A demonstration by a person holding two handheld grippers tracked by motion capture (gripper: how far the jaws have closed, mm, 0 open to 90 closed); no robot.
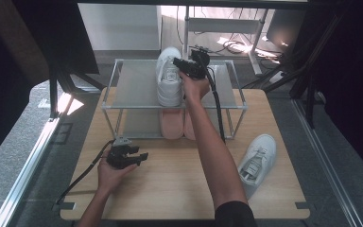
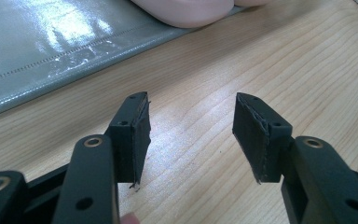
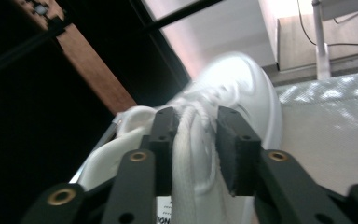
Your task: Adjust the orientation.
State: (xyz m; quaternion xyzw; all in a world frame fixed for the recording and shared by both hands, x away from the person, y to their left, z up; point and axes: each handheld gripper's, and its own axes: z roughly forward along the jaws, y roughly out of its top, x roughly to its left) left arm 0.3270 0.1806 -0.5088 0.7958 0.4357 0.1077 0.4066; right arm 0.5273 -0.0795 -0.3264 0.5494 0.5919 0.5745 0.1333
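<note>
A wooden table (image 1: 170, 189) carries a two-tier metal shoe rack (image 1: 137, 85) along its far edge, where a person works a claw in each hand. On the rack's grey top shelf, near its middle, stands a white sneaker (image 1: 168, 75), toe pointing away from the person; a pair of pink shoes (image 1: 172, 124) sits on the lower shelf directly below it, toes reaching the shelf's front edge. A second white sneaker (image 1: 256, 161) lies on the table near its right edge, well apart from the rack. The right claw (image 1: 182, 63) is at the shelved sneaker's tongue, and the right gripper view shows its jaws partly open on either side of the tongue and laces (image 3: 193, 140), the left pad against the fabric and the right one at or just off it; whether it grips firmly cannot be told. The left claw (image 1: 139, 156) rests low over the table's left-centre, jaws wide apart and empty, bare wood between them. The sneaker looks light, with a soft upper and a stiffer sole, so the padded tongue or heel collar seems the likeliest hold; smooth sides would probably slip, and a pinch on laces alone could let the shoe swing.
</note>
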